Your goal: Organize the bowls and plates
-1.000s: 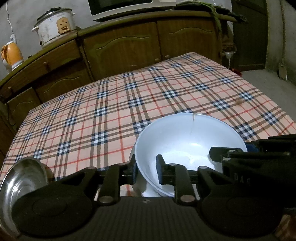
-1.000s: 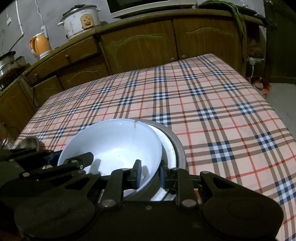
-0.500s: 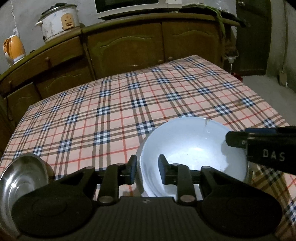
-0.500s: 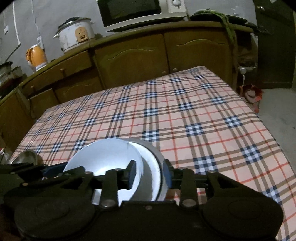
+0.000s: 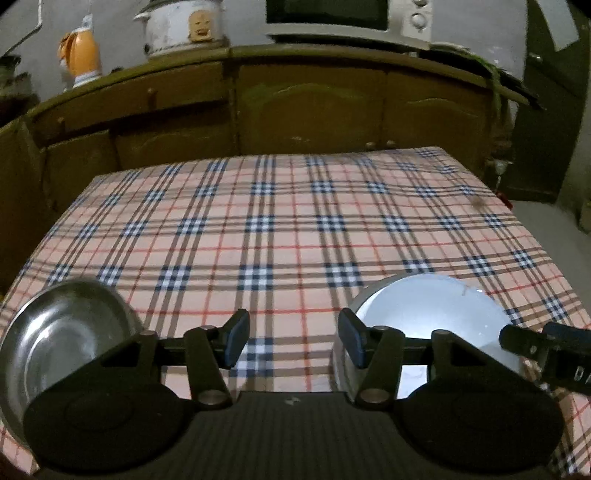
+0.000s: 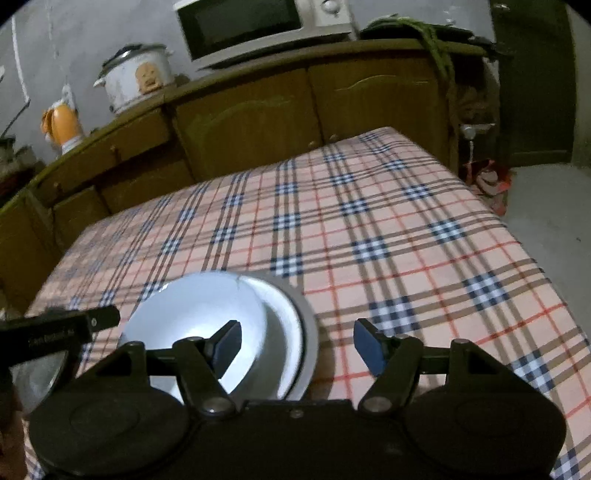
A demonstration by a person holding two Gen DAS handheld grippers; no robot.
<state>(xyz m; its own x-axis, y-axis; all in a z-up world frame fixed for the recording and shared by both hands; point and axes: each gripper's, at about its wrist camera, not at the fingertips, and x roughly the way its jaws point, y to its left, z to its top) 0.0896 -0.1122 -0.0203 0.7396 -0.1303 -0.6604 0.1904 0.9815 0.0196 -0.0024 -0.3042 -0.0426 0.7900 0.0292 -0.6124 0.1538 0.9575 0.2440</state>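
A white bowl (image 6: 195, 310) sits nested in a second white bowl (image 6: 284, 332) on a grey metal plate (image 6: 308, 325) near the table's front edge; the stack also shows in the left wrist view (image 5: 424, 310). A steel bowl (image 5: 62, 332) stands alone at the front left. My left gripper (image 5: 291, 339) is open and empty, between the steel bowl and the stack. My right gripper (image 6: 295, 347) is open and empty, above the stack's right edge.
The table wears a plaid cloth (image 5: 295, 229). Wooden cabinets (image 5: 314, 107) run behind it, carrying a rice cooker (image 5: 181, 26), an orange kettle (image 5: 79, 59) and a microwave (image 6: 251, 26). Bare floor (image 6: 546, 229) lies to the right of the table.
Both grippers have opened, let go of the white bowl stack and drawn back and up. The stack now rests on the table.
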